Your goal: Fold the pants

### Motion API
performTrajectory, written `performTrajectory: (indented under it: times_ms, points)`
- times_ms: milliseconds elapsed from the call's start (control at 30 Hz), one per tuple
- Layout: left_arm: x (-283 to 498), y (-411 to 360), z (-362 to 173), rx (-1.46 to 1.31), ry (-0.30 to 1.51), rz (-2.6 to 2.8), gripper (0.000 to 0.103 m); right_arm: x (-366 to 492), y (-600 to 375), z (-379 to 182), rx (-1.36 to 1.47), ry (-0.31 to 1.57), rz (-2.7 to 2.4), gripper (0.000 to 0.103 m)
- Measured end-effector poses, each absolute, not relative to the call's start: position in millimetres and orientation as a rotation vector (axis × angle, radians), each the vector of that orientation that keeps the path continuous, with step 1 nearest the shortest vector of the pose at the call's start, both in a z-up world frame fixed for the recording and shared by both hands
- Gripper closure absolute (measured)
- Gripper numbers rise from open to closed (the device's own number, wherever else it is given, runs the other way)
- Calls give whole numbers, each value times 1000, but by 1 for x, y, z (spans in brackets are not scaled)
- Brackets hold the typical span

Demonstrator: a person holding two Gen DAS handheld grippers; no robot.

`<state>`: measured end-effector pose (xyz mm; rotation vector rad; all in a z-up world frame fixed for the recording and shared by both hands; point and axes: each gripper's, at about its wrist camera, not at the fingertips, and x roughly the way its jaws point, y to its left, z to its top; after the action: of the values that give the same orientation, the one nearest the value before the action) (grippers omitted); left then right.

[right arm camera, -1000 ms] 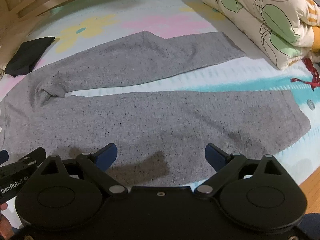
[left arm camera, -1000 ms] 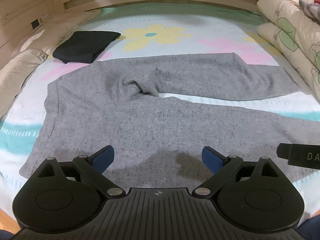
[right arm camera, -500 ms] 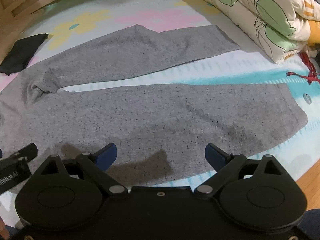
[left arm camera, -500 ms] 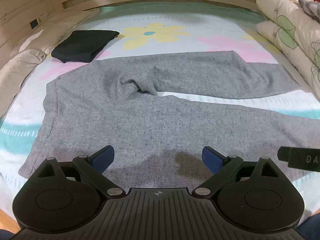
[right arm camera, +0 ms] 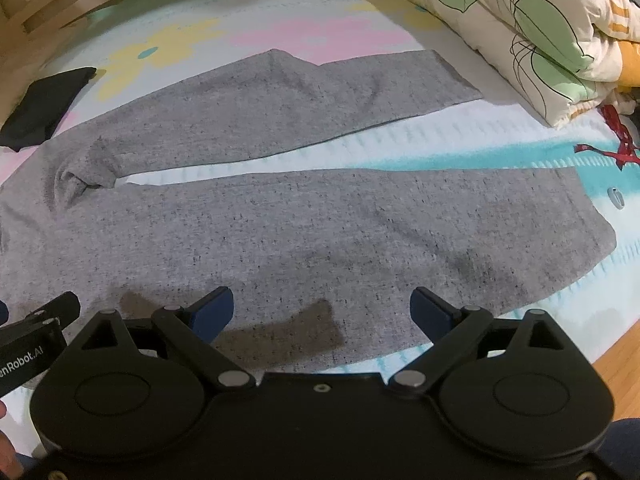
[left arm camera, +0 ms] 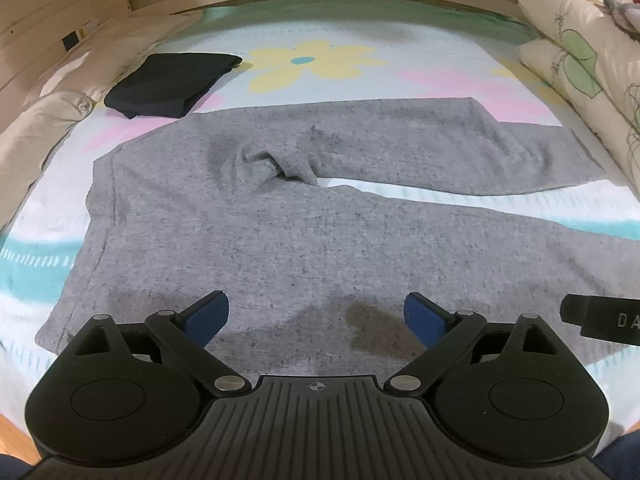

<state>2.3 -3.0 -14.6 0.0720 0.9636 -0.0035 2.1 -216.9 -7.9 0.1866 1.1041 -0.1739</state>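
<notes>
There the grey pants [left arm camera: 320, 224] lay spread flat on the bed [left arm camera: 320, 60], straight ahead of both sets of jaws, with the two legs parted in a narrow V and a strip of sheet showing between them. A small bunch of cloth puckered at the crotch [left arm camera: 280, 164], well ahead of the left gripper [left arm camera: 316, 316] and slightly to its left. The waistband [left arm camera: 92, 216] ran along the far left of that view, while the leg cuffs [right arm camera: 592, 216] ended to the right, ahead of the right gripper [right arm camera: 322, 312]. The near leg passed directly beneath both grippers, and each cast a dark shadow on the fabric between its fingers.

Both sets of jaws stood wide apart, holding nothing, hovering just above the near edge of the pants without visibly touching the cloth. The blue pads [left arm camera: 208, 316] of the left gripper framed the thigh area; those of the right gripper [right arm camera: 430, 314] framed the lower leg. A black part of each tool showed at the edge of the other's view.

Farther out, a folded black garment [left arm camera: 168, 84] sat beyond the waistband, ahead and to the left of the left jaws, just apart from the pants. A rolled quilt with green leaf print [right arm camera: 540, 32] lay ahead and to the right of the right jaws, beyond the far cuff. A red ribbon [right arm camera: 616, 148] lay on the sheet near it
</notes>
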Motion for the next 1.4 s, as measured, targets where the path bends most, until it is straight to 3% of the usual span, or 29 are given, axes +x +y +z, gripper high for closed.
performTrajectory:
  times_ms: [1400]
  points:
    - [3,2,-25,88,984,9,7,4,-214,-16,185,1111,-152,8]
